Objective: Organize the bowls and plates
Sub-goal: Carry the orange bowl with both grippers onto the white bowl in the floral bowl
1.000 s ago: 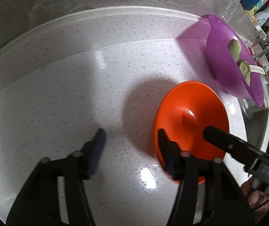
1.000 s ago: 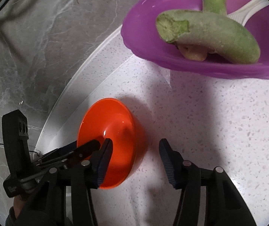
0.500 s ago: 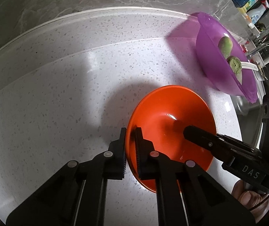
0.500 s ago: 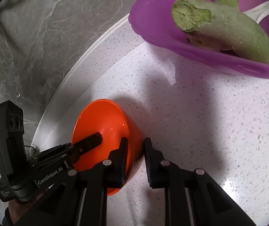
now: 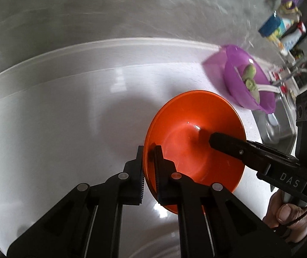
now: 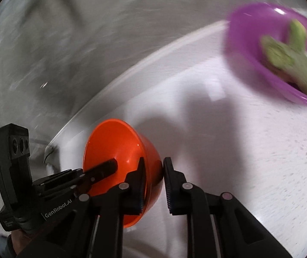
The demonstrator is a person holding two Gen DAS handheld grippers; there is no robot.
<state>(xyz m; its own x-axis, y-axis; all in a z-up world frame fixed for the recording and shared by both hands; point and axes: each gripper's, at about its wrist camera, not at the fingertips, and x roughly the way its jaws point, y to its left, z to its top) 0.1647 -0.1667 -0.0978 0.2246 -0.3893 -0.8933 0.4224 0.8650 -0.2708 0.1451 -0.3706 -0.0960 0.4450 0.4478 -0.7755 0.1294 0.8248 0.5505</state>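
An orange bowl is held off the white speckled counter by both grippers. My left gripper is shut on its near rim, one finger inside and one outside. In the right wrist view the orange bowl is tilted, and my right gripper is shut on its rim and wall. The right gripper's finger also shows inside the bowl in the left wrist view. A purple bowl with green vegetables stands at the back right, also blurred in the right wrist view.
A grey marble wall runs behind the counter's raised back edge. A steel sink with a tap lies right of the purple bowl. Bottles and packets stand far right.
Both grippers closed on the orange bowl's rim and lifted it off the counter. The purple bowl now looks farther away in both views.
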